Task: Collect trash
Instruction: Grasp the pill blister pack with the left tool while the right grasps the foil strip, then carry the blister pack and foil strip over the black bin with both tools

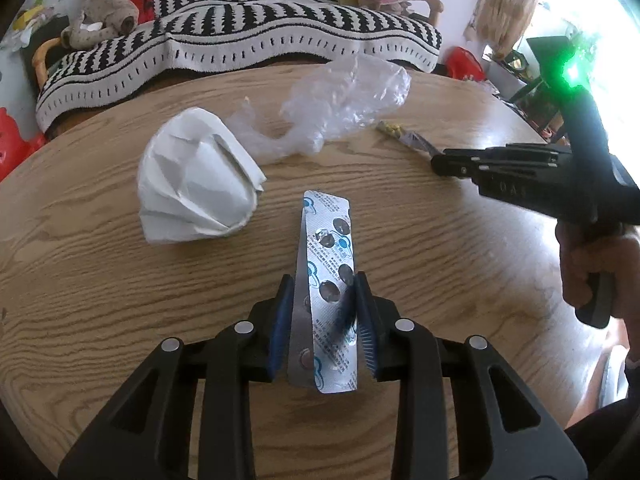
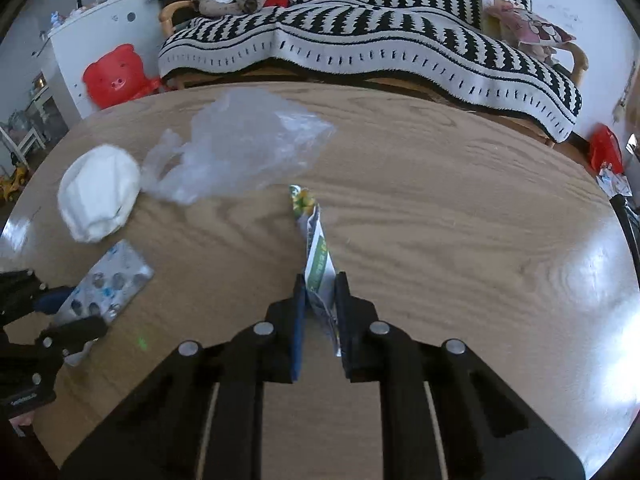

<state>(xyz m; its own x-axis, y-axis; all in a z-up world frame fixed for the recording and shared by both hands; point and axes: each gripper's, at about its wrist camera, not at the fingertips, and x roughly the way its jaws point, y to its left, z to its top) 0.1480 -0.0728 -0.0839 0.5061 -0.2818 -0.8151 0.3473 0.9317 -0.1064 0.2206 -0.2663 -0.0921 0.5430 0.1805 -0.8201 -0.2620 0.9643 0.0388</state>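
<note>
Foil blister pack (image 1: 326, 280) clamped in left claw (image 1: 323, 312), blurred green wrapper (image 2: 316, 264) in right claw (image 2: 320, 308).

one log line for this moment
left: shut on blister pack | right: shut on wrapper | table: cup, bag

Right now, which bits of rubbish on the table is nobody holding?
The crumpled white paper and the clear plastic bag lie loose on the table. The left gripper clamps the foil pill strip; the right gripper pinches the green-printed wrapper.
</note>
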